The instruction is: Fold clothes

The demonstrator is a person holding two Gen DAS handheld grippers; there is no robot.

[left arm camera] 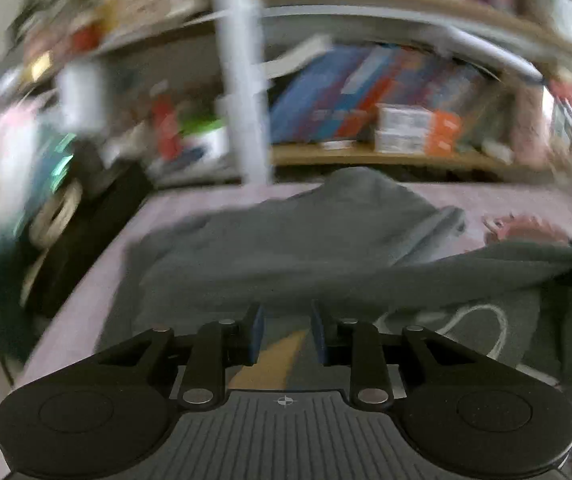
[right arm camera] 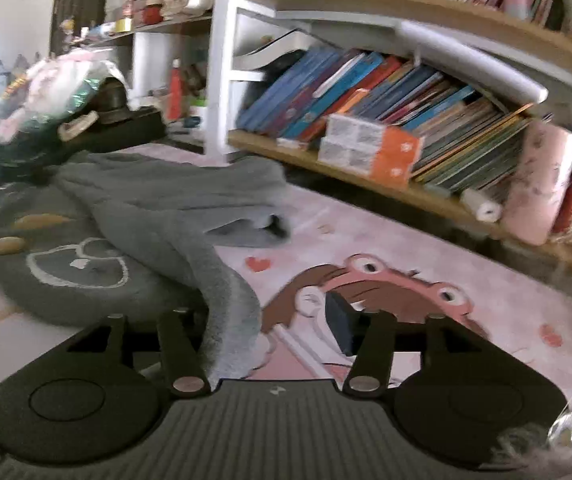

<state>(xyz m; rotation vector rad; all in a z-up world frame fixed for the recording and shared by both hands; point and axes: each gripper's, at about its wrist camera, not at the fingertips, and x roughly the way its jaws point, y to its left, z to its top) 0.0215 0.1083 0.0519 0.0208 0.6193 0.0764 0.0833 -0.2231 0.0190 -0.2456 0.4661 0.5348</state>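
A grey sweater point(left arm camera: 286, 248) with a white outline drawing and orange shapes lies on a pink cartoon mat point(right arm camera: 406, 248). In the left wrist view my left gripper point(left arm camera: 287, 334) hovers low over the sweater, its blue pads a small gap apart with nothing between them. In the right wrist view the sweater point(right arm camera: 146, 208) lies to the left, one grey sleeve point(right arm camera: 226, 300) folded across the body and draped over my right gripper's left finger. My right gripper point(right arm camera: 286, 320) is open over the mat; only its right pad point(right arm camera: 340, 322) shows.
A wooden bookshelf point(right arm camera: 366, 176) full of books runs along the mat's far edge, with a white post point(right arm camera: 222, 60) at its left end. White-and-orange boxes point(right arm camera: 370, 148) stand on the low shelf. Bags and a dark clutter pile point(right arm camera: 66, 112) stand at the far left.
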